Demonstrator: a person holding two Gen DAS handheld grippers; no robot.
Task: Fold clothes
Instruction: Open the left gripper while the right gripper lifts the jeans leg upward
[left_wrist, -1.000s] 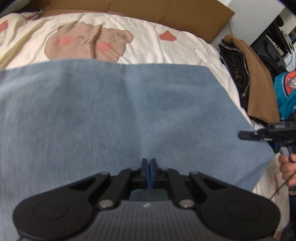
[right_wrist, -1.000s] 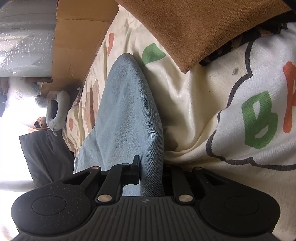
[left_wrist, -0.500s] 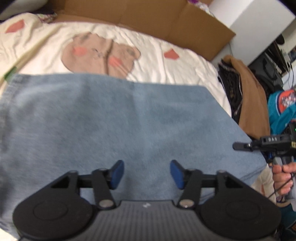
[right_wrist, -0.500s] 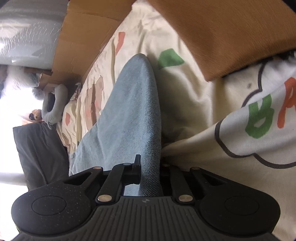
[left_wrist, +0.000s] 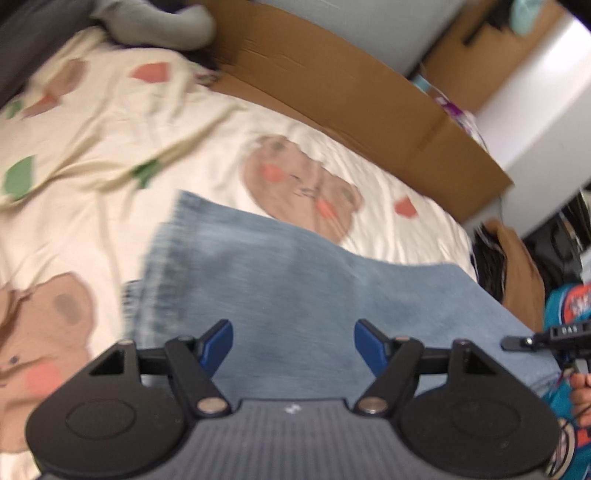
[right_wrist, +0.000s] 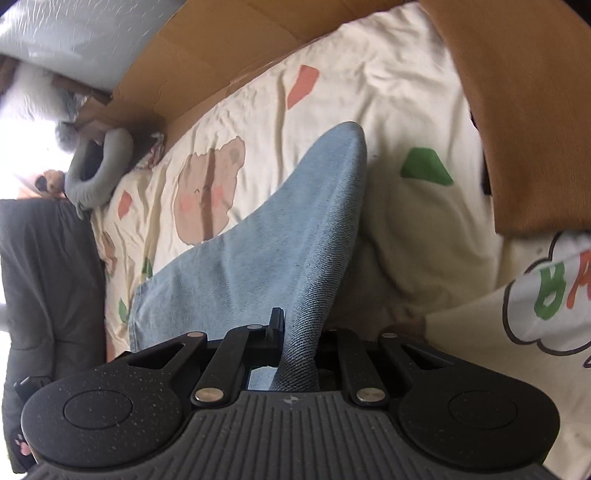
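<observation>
Light blue jeans (left_wrist: 314, 295) lie folded on a cream bear-print bedsheet (left_wrist: 110, 122). My left gripper (left_wrist: 293, 332) hovers above their near part. Its jaws are opening, the blue pads (left_wrist: 218, 345) stand wide apart, and nothing is pinched between them. In the right wrist view the jeans (right_wrist: 295, 229) rise in a ridge into my right gripper (right_wrist: 299, 332), which is shut on a fold of the denim. The right finger is hidden behind the cloth. The right gripper (left_wrist: 546, 338) also shows at the left view's right edge, with a hand (left_wrist: 583, 387) below it.
A cardboard sheet (left_wrist: 351, 110) lines the bed's far edge. A brown garment (right_wrist: 517, 110) and a white printed shirt (right_wrist: 546, 295) lie to the right of the jeans. A grey neck pillow (right_wrist: 96, 173) and dark bedding (right_wrist: 48, 277) lie at the left.
My left gripper opened, let go of the denim and pulled up and back. My right gripper rose, keeping hold of the fold and lifting the jeans' edge.
</observation>
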